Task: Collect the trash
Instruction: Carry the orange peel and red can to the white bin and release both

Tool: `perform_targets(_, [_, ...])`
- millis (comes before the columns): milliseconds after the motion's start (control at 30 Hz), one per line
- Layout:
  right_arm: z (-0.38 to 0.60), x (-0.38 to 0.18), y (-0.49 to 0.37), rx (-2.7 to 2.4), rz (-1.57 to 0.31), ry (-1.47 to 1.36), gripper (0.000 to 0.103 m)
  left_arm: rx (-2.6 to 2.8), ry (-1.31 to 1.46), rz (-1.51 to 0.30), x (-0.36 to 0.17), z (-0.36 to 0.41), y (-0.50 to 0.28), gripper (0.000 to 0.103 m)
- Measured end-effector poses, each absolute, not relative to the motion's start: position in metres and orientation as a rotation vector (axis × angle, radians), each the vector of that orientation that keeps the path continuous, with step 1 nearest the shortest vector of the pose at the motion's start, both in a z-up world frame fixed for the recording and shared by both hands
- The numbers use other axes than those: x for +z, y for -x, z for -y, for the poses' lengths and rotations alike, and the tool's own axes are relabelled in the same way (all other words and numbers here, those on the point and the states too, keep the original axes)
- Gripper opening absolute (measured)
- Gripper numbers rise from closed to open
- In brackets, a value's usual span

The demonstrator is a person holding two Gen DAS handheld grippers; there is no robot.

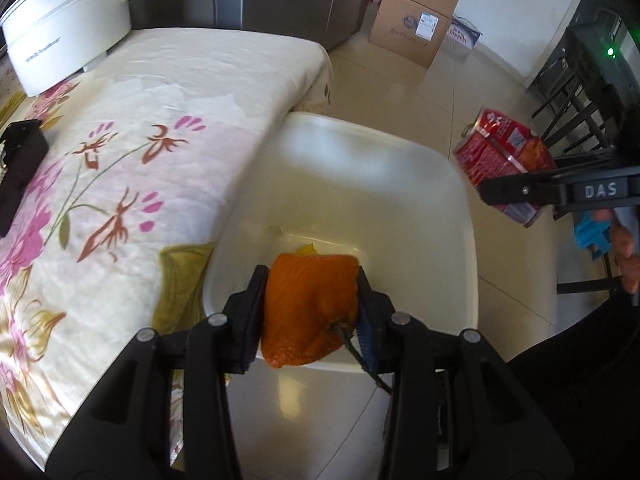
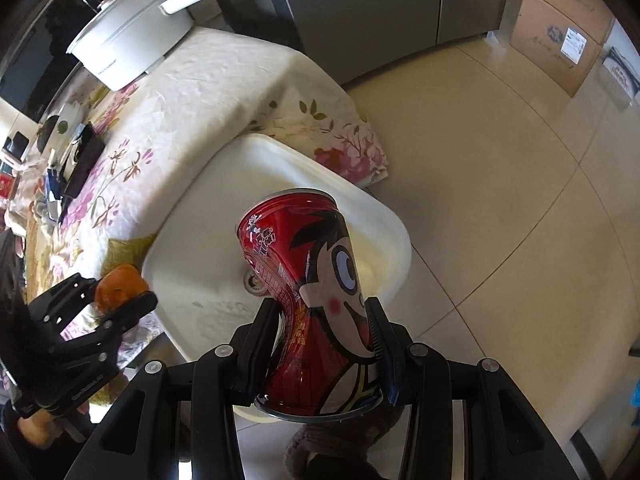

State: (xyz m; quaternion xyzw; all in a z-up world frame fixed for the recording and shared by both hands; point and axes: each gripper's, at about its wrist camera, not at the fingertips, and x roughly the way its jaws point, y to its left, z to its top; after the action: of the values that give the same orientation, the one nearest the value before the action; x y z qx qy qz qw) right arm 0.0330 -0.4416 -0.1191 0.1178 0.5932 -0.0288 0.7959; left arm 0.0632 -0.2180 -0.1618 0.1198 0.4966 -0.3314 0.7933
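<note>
In the left wrist view my left gripper (image 1: 311, 280) is shut on an orange fruit peel (image 1: 308, 316), with a dark stem sticking out of it at the lower right. It hangs over the near edge of a white plastic bin (image 1: 360, 168) that stands on the floor against the table. A yellow scrap (image 1: 307, 248) lies in the bin. My right gripper (image 2: 320, 308) is shut on a dented red drink can (image 2: 312, 264) with a cartoon face, held over the bin (image 2: 200, 240). The can (image 1: 496, 152) also shows at the right of the left wrist view. The left gripper (image 2: 120, 294) with the peel (image 2: 118, 280) appears at the lower left of the right wrist view.
A table with a floral cloth (image 1: 140, 120) lies left of the bin; it carries a white lidded pot (image 1: 68, 20) and a black object (image 1: 20, 156). Cardboard boxes (image 1: 420, 12) stand on the tiled floor beyond, and a black rack (image 1: 580, 80) is at the right.
</note>
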Motion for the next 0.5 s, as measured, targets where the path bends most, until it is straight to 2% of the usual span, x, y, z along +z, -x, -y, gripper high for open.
perform_targets(67, [0.442, -0.122, -0.033, -0.062, -1.284, -0.256, 0.045, -0.715, -0.261, -1.064, -0.163, 0.219, -0.064, 0.048])
perform_targets(133, [0.442, -0.125, -0.034, -0.067, -1.294, -0.255, 0.045, -0.7, -0.249, -1.046, -0.158, 0.219, -0.065, 0.071])
perform_targets(200, [0.443, -0.127, -0.035, -0.073, -1.299, -0.254, 0.045, -0.669, -0.253, -1.021, -0.153, 0.218, -0.063, 0.085])
perform_targets(367, [0.441, -0.126, -0.037, -0.073, -1.299, -0.264, 0.045, -0.598, -0.271, -0.991, -0.138, 0.2, -0.066, 0.09])
perform_targets(433, [0.438, -0.127, -0.038, -0.07, -1.304, -0.259, 0.045, -0.578, -0.269, -0.976, -0.132, 0.19, -0.068, 0.097])
perform_targets(500, [0.435, -0.129, -0.04, -0.066, -1.312, -0.245, 0.045, -0.556, -0.276, -0.962, -0.129, 0.181, -0.069, 0.097])
